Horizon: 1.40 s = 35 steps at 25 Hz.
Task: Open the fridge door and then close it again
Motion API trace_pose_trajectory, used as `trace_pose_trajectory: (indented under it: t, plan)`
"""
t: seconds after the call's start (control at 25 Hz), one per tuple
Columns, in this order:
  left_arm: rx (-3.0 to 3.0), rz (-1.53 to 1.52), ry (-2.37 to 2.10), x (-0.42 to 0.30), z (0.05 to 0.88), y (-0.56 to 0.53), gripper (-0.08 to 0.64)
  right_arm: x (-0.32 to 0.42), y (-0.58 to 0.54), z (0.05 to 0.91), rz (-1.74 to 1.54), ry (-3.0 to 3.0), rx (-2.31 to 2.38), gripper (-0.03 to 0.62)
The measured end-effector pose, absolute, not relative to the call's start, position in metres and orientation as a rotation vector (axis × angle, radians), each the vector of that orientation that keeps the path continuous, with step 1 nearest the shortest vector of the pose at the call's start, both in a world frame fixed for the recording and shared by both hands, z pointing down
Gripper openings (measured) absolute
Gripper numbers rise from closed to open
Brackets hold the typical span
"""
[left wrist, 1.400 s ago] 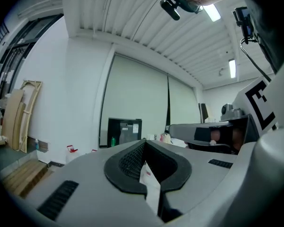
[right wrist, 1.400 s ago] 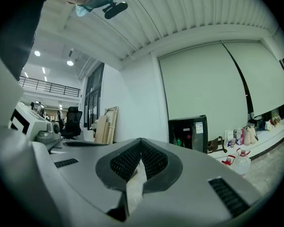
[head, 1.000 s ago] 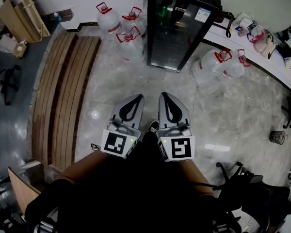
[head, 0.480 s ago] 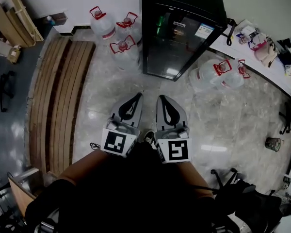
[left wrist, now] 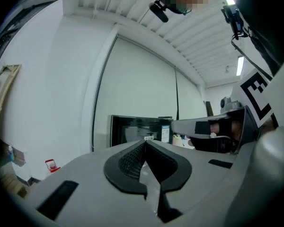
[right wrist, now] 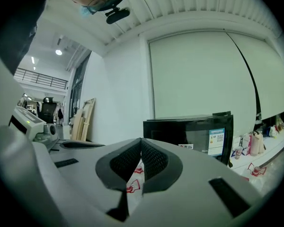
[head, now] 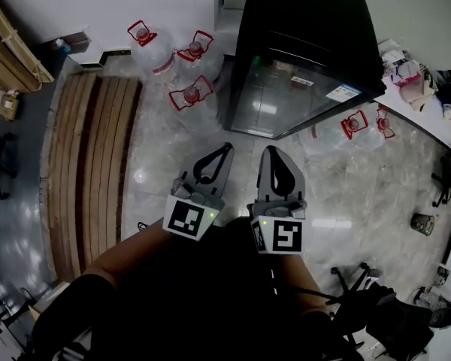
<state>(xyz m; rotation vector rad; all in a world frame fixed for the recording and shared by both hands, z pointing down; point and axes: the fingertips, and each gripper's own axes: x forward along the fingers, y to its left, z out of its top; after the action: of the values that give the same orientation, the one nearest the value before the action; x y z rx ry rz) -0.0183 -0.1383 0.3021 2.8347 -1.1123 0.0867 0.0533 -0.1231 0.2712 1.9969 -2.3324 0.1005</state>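
Observation:
A black fridge [head: 308, 59] with a glass door stands shut against the far wall; stickers show on the glass. It also appears as a dark box in the left gripper view [left wrist: 137, 129] and the right gripper view [right wrist: 199, 131]. My left gripper [head: 227, 148] and right gripper [head: 270, 150] are side by side, pointing level at the fridge, a short way in front of its door. Both are shut with nothing between their jaws. Neither touches the fridge.
Large water bottles with red handles [head: 173, 59] stand left of the fridge, and more [head: 361, 122] to its right. A wooden bench [head: 94, 164] runs along the left. A white counter [head: 428, 104] with clutter is at the right.
I have walked toward the fridge. It now looks larger and nearer, and both grippers have moved forward with me, still shut.

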Motion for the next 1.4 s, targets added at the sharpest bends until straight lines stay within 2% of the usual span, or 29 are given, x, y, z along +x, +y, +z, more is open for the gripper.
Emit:
trace_pose_trajectory:
  t: [0.16,0.44,0.72,0.96,1.4]
  plan:
    - [2.838,0.127,-1.076,-0.017,0.338,-0.196,0.008,0.063,-0.168,0.304,0.171,-2.279,2.045,0.015]
    - [2.852,0.147,-1.047,0.006,0.418,-0.291,0.117,0.085,-0.221,0.384,0.296,-2.241,2.016,0.015]
    - [2.942,0.162,-1.074,0.03,0.472,-0.35,0.163,0.114,-0.235,0.446,0.39,-2.168,2.025,0.015]
    - [3.064,0.173,-0.982,0.047,0.484,-0.362,0.169,0.117,-0.229,0.489,0.546,-2.105,1.967,0.015]
    - [2.95,0.158,-1.091,0.047,0.488,-0.363,0.16,0.122,-0.222,0.503,0.594,-2.112,1.96,0.015]
